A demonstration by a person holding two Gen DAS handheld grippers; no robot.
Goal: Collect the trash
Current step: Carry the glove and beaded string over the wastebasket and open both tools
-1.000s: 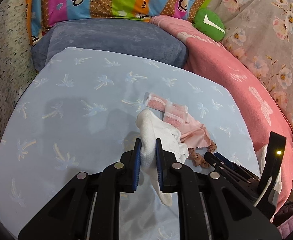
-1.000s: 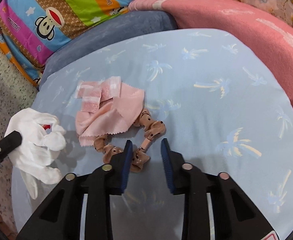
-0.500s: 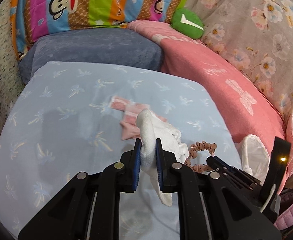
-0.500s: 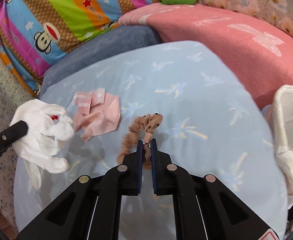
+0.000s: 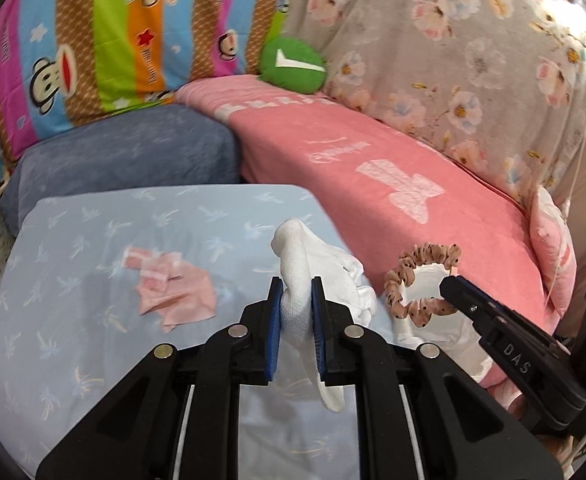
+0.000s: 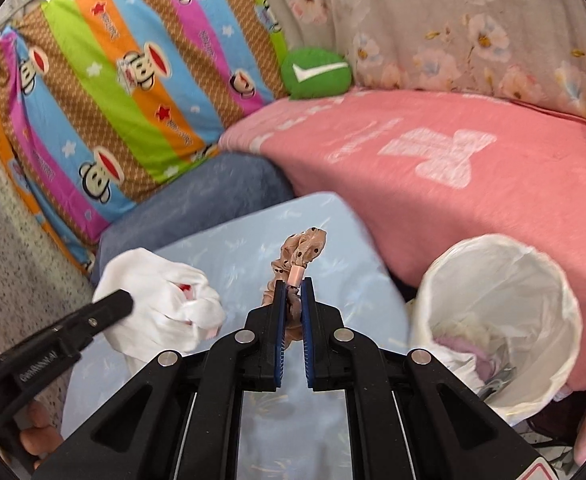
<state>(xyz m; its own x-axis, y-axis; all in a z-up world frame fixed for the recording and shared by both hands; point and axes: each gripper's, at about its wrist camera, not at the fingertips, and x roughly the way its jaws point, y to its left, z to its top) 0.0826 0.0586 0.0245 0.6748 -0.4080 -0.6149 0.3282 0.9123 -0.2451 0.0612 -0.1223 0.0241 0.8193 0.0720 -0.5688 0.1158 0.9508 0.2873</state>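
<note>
White-lined bin (image 6: 493, 268), inside perhaps crumpled tissue (image 6: 469, 330) and pinkish scraps.

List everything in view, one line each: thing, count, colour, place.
glove: one, white, clamped in the left gripper
scrunchie: one, tan with dark dots, clamped in the right gripper
cloth: one, pink, lying on the pale blue pillow
bin with liner: one, white, beside the pink blanket
cushion: one, green with white tick, at the back
blue-grey pillow: one, behind the pale blue one
left gripper: black, shut
right gripper: black, shut
</note>
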